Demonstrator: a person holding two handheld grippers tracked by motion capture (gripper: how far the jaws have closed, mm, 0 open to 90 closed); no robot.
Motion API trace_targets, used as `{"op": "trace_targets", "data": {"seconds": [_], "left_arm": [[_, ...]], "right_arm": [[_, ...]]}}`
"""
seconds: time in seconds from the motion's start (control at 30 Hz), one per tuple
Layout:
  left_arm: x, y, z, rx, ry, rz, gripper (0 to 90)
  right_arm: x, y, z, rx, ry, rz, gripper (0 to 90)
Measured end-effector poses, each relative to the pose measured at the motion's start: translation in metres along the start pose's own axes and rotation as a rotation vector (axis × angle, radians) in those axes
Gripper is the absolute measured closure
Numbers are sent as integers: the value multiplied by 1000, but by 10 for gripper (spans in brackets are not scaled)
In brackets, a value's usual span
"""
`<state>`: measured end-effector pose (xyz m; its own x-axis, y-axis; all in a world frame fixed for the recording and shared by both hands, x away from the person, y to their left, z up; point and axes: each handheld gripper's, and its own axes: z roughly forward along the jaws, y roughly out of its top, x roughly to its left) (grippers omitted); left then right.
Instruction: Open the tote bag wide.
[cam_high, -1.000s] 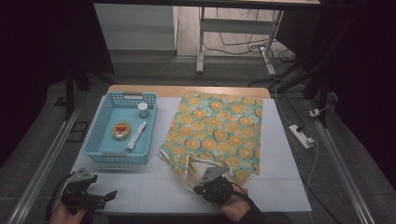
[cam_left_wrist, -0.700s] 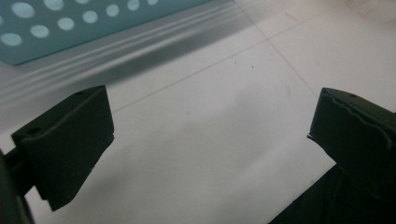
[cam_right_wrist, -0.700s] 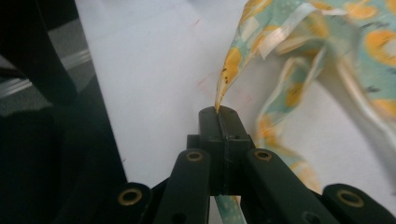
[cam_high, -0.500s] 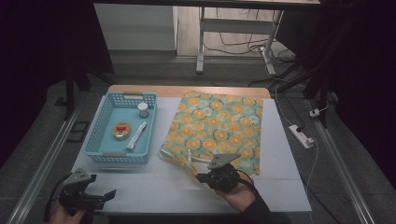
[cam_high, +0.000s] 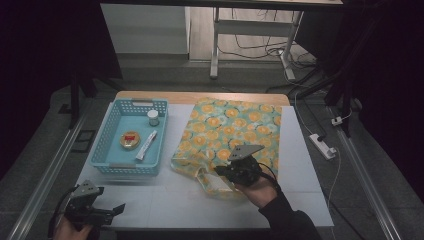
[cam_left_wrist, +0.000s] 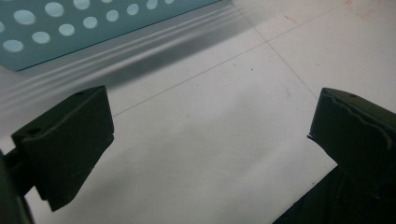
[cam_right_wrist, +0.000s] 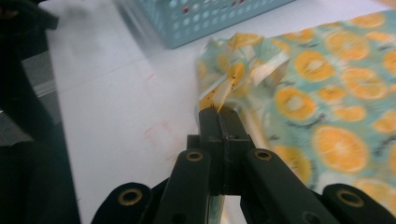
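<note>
White table (cam_high: 165, 202) surface runs under both hands, with a dark floor, cables and a power strip (cam_high: 324, 146) around it.

On the near right side, the right claw (cam_high: 223, 173) is pressed together on a corner of the orange-patterned cloth (cam_high: 235, 125). In the right gripper view the two black jaws meet with a bunched fold of fabric pinched at their tips (cam_right_wrist: 218, 108), and that corner is raised off the table while the rest of the cloth lies flat, spreading away to the far right edge of the table. In the high view the near left corner is turned over toward the middle, showing a paler underside.

At the near left corner of the table, the left claw (cam_high: 114, 210) hangs with its jaws spread wide and nothing between them; the left gripper view shows bare white surface between the two pads (cam_left_wrist: 70, 140).

Further out, at the far left, a blue basket (cam_high: 111, 165) sits just beside the cloth, holding a small white jar (cam_high: 153, 117), a round tin (cam_high: 130, 139) and a tube (cam_high: 146, 145).

Judging by the lifted corner, the step in hand looks like folding the cloth. The next move probably calls for carrying the pinched corner across to the opposite edge, keeping the grip firm so the fabric does not slip, then laying it down squarely.
</note>
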<state>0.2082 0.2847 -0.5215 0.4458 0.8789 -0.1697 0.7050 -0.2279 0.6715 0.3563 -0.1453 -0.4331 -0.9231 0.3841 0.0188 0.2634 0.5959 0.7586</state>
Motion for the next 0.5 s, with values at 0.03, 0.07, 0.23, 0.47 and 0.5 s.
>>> {"op": "trace_targets", "data": {"seconds": [0.03, 0.07, 0.23, 0.47, 0.5], "left_arm": [[0, 0, 0, -1, 0, 0, 0], [0, 0, 0, -1, -1, 0, 0], [-1, 0, 0, 0, 2, 8, 0], [0, 1, 1, 4, -6, 3, 0], [0, 1, 1, 5, -8, 3, 0]], "right_arm": [[-2, 3, -1, -4, -7, -6, 900], [-4, 6, -3, -8, -13, -10, 900], [-12, 18, -6, -13, -40, -24, 900], [-30, 32, -13, -52, -71, -11, 900], [-34, 33, -13, -55, -75, -11, 900]]}}
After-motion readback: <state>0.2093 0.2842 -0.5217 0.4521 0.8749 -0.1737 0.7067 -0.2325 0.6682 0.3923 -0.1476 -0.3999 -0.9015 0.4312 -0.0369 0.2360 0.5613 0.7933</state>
